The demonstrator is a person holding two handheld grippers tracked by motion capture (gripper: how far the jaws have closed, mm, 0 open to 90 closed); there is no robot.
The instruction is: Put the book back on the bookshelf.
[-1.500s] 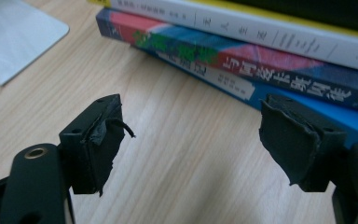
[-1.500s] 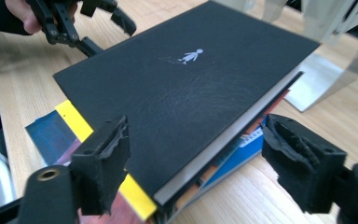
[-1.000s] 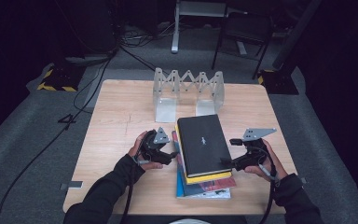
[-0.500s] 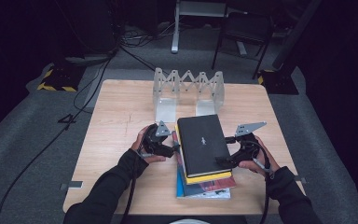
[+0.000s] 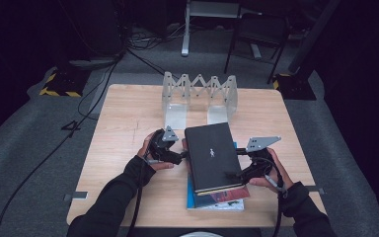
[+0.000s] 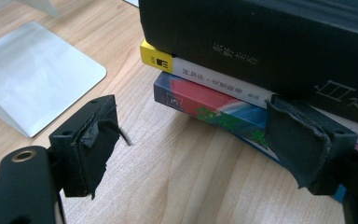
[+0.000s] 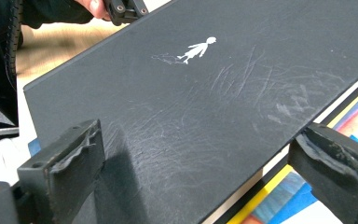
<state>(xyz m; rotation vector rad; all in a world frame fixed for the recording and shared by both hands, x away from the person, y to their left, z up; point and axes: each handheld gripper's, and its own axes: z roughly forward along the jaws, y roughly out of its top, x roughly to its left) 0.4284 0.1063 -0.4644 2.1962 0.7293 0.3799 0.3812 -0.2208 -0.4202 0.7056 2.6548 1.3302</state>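
While jaws flank it, black book [image 5: 211,155] tops stack.

Quick count of what's on the desk [image 5: 128,128]: three books in one stack, a black one [image 5: 211,155] on top, a yellow-spined one [image 6: 200,74] under it, and a blue-and-red one [image 6: 205,109] at the bottom. One clear zigzag rack [image 5: 200,94] behind the stack. Two grippers, left [image 5: 175,157] and right [image 5: 234,175], each with two fingers. Two hands holding them.
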